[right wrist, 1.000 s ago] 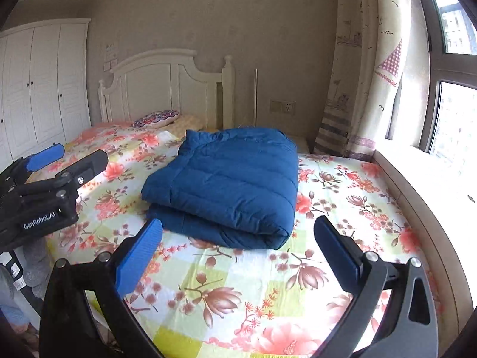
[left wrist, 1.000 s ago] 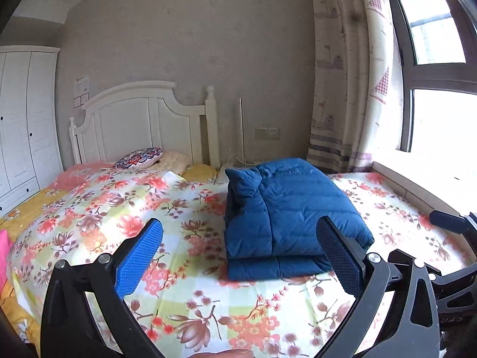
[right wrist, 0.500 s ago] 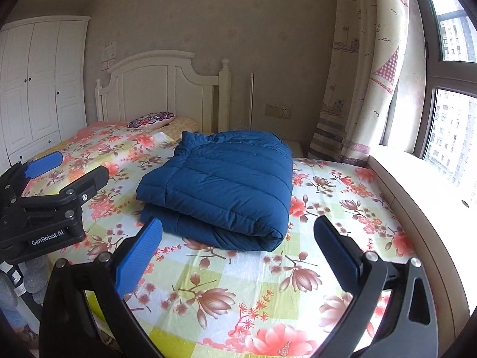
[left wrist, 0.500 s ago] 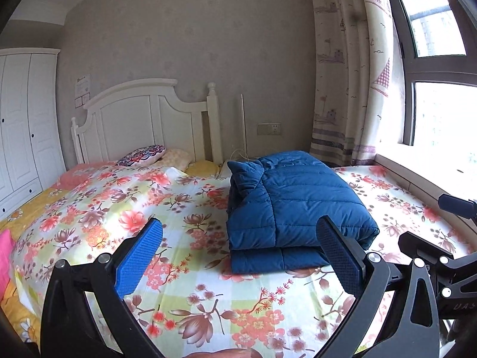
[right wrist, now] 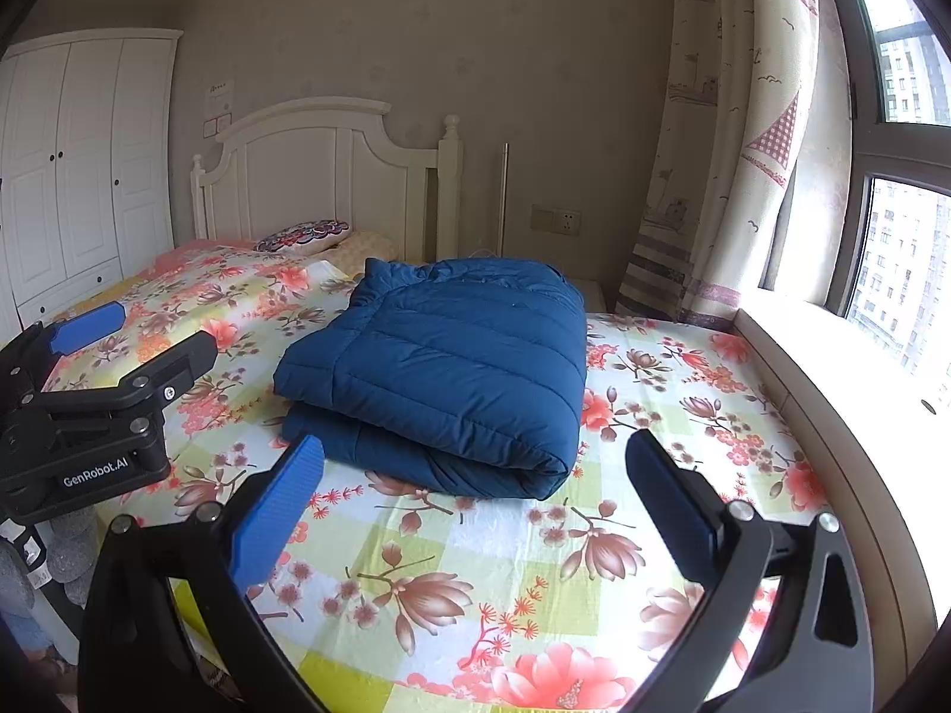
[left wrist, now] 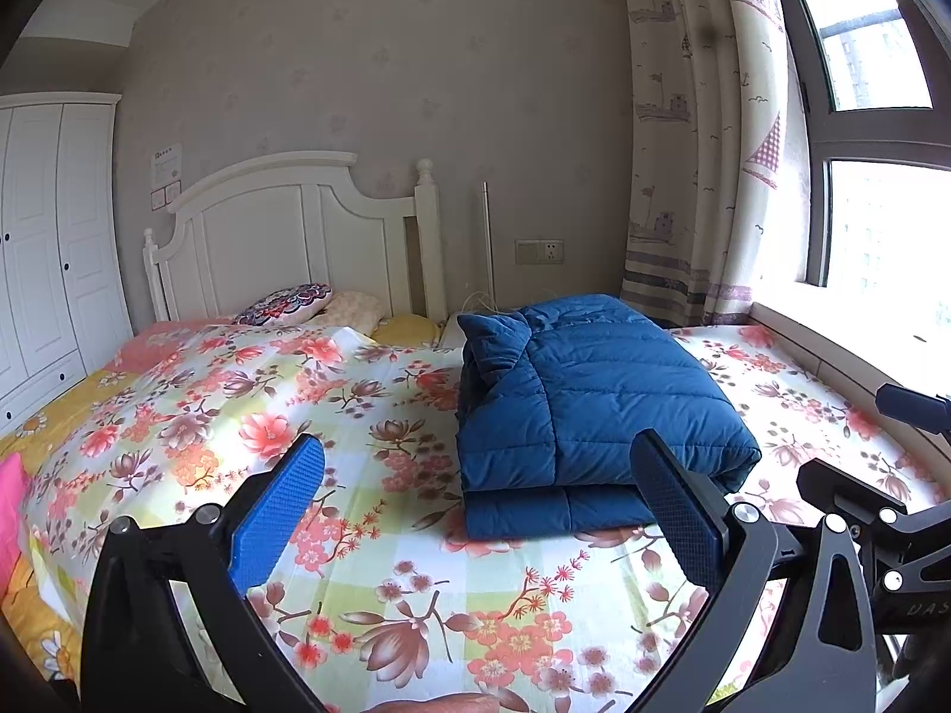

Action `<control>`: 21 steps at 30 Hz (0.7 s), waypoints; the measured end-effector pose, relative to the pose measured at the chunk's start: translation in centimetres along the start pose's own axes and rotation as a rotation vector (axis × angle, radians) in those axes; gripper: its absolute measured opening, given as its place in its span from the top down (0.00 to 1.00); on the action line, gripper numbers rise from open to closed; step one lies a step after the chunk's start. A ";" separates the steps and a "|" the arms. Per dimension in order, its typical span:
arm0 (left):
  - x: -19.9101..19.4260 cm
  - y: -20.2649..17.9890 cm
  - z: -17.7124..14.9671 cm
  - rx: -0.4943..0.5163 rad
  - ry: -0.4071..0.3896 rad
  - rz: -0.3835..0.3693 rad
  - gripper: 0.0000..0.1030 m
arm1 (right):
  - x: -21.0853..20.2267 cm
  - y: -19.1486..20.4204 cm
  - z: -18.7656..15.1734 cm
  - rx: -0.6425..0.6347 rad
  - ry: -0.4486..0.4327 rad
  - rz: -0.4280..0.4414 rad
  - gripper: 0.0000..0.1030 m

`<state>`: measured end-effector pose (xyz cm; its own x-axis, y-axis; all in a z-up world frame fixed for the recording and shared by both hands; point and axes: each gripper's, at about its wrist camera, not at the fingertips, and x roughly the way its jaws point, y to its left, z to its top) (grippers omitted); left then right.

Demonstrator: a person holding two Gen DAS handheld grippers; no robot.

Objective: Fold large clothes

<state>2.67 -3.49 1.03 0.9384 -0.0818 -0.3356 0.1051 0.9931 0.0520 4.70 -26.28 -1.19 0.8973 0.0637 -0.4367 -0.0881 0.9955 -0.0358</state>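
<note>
Quilted blue jacket [right wrist: 452, 368] – puffy, stitched in bands, folded into a thick rectangular bundle w/ rounded fold edge – lies on the floral sheet [right wrist: 475, 570]. It sits ahead of both claws, not touching either. Left claw [left wrist: 475, 505] is spread wide, holding nothing; right claw [right wrist: 475, 499] likewise – wide, ribbed blue pads [right wrist: 273, 511] bare.

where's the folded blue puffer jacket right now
The folded blue quilted puffer jacket lies mid-bed on the floral bedsheet in both wrist views, toward the window side, ahead of both open grippers.
</note>
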 end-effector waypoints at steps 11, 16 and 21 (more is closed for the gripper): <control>0.0 0.1 -0.1 -0.004 0.002 0.002 0.04 | -0.1 0.1 0.0 0.002 -0.005 -0.002 0.02; 0.1 0.2 -0.1 -0.005 0.004 0.002 0.04 | -0.2 0.2 0.0 0.000 -0.008 -0.002 0.02; 0.1 0.3 -0.3 -0.008 0.008 0.003 0.04 | -0.2 0.2 0.0 0.000 -0.008 -0.002 0.02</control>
<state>2.72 -3.17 0.70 0.9359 -0.0783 -0.3434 0.0999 0.9940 0.0455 4.54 -26.11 -1.09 0.9009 0.0623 -0.4295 -0.0865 0.9956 -0.0371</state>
